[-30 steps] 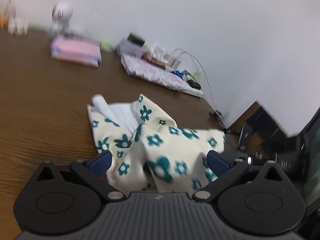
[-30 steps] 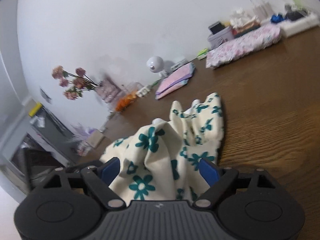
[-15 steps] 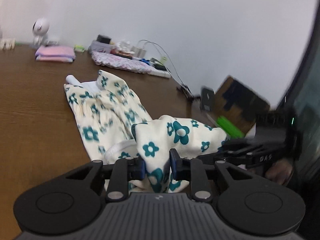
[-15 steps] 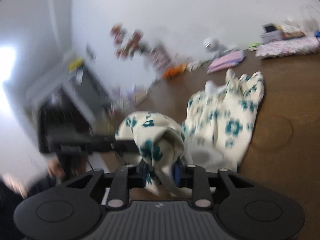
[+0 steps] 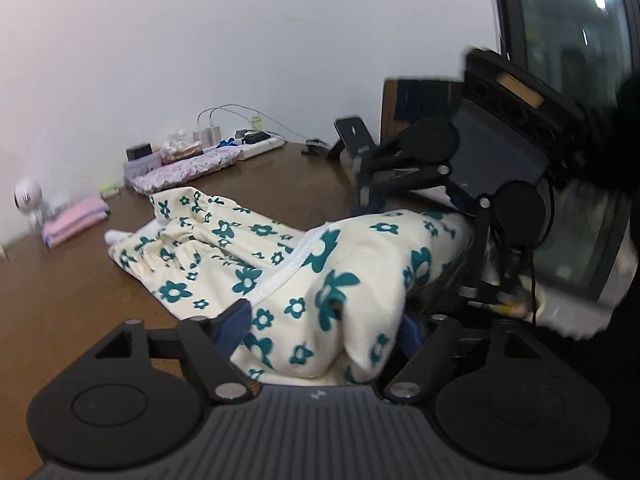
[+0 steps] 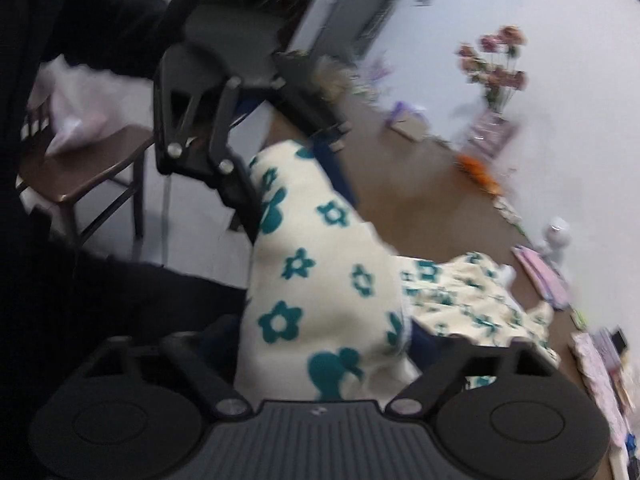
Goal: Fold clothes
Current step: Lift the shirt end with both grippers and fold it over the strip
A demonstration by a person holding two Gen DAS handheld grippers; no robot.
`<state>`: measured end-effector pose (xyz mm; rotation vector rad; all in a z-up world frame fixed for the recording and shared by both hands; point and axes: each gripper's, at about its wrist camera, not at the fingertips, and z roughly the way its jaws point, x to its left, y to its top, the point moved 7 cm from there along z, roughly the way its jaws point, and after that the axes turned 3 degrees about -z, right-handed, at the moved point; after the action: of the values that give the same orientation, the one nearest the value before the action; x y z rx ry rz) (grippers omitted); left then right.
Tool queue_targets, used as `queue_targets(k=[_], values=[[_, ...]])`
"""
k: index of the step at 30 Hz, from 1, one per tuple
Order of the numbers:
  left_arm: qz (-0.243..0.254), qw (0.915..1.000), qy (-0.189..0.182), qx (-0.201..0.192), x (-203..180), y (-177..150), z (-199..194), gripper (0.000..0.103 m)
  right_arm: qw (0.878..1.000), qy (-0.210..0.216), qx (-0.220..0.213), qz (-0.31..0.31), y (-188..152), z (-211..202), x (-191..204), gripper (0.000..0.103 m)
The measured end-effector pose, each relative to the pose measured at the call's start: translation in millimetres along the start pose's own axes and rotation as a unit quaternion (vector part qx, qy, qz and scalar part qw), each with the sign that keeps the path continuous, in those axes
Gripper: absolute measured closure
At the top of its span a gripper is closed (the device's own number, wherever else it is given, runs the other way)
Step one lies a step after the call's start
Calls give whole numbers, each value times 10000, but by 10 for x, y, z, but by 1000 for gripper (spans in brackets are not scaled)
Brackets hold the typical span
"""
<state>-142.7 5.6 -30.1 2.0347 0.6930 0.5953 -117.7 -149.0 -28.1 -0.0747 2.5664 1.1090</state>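
A cream garment with teal flowers (image 5: 224, 240) lies partly on the brown table (image 5: 60, 280), and one end of it is lifted off the near edge. That lifted end spans between my two grippers, which face each other. My left gripper (image 5: 322, 324) has its jaws wide apart, with the bunched cloth lying loose between the blue pads. In the right wrist view, the right gripper (image 6: 322, 334) is likewise spread around the garment (image 6: 320, 280). Each gripper also shows in the other's view: the right gripper (image 5: 416, 236) and the left gripper (image 6: 292, 176).
At the back of the table are a folded pink cloth (image 5: 76, 222), a folded floral cloth (image 5: 188, 168), a power strip with chargers (image 5: 260, 146) and a small white camera (image 5: 28, 200). A brown chair (image 6: 80, 168) stands off the table edge. A dark sleeve (image 5: 616, 120) fills the right side.
Both grippers were shut on the garment's end half a second ago; now their jaws stand wide apart. They have swung round to face each other, and the cloth end is off the table edge.
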Motion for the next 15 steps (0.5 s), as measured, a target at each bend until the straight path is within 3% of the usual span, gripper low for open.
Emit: queue_targets(k=[1, 3, 5, 8, 9, 10, 12, 15], values=[[348, 9993, 95, 6, -72, -24, -14, 15, 9996, 172, -34, 212, -7, -5, -29, 75], [1116, 9934, 197, -159, -259, -70, -70, 4, 9966, 515, -101, 636, -18, -18, -89, 76], [1834, 9821, 200, -368, -448, -119, -90, 1, 9905, 857, -168, 1058, -26, -35, -151, 79], [2776, 9601, 89, -334, -639, -225, 48, 2, 9758, 1365, -268, 1684, -30, -65, -247, 81], [2817, 9592, -17, -226, -638, -241, 104, 11, 9703, 1527, -291, 1852, -33, -74, -266, 81], [2516, 9674, -258, -82, -582, -221, 146, 19, 9676, 1670, -277, 1872, -48, -73, -229, 81], [1514, 9840, -906, 257, -411, -128, 216, 69, 9635, 1874, -212, 1900, -66, -68, -157, 81], [210, 9856, -1572, 583, -146, -16, 277, 78, 9661, 1724, -322, 1893, -49, -174, -123, 64]])
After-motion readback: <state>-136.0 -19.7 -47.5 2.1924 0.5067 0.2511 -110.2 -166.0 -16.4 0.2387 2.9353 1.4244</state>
